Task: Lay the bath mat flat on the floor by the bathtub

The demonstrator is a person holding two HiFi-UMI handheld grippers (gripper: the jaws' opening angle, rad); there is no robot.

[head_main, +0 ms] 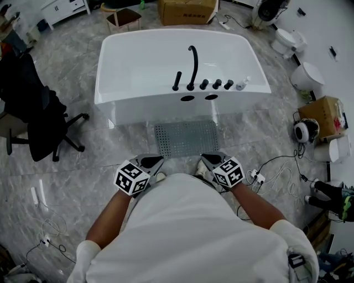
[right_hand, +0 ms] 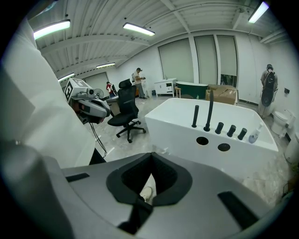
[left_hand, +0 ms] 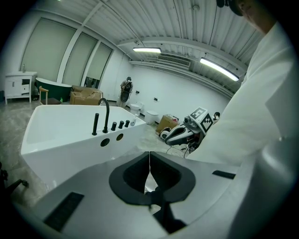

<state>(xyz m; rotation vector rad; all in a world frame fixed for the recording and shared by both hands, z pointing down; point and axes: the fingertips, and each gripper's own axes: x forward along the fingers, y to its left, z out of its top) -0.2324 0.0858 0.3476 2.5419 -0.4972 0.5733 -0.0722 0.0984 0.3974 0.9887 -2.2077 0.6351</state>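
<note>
A grey perforated bath mat (head_main: 187, 138) lies flat on the marble floor against the front of the white bathtub (head_main: 138, 72), below its black faucet (head_main: 192, 66). Both grippers hover close to the person's torso, short of the mat's near edge. In the head view, my left gripper (head_main: 150, 162) is at the mat's near left and my right gripper (head_main: 209, 159) at its near right. Each is shut, jaws touching, with nothing between them. In the left gripper view the gripper (left_hand: 149, 158) points at the tub (left_hand: 60, 135). The right gripper (right_hand: 151, 161) also faces the tub (right_hand: 187, 135).
A black office chair (head_main: 38, 121) stands left of the tub. Cardboard boxes (head_main: 187, 11) and a stool (head_main: 123, 19) sit behind it. On the right are toilets (head_main: 307, 77), another box (head_main: 326, 116) and loose cables (head_main: 276, 171) on the floor.
</note>
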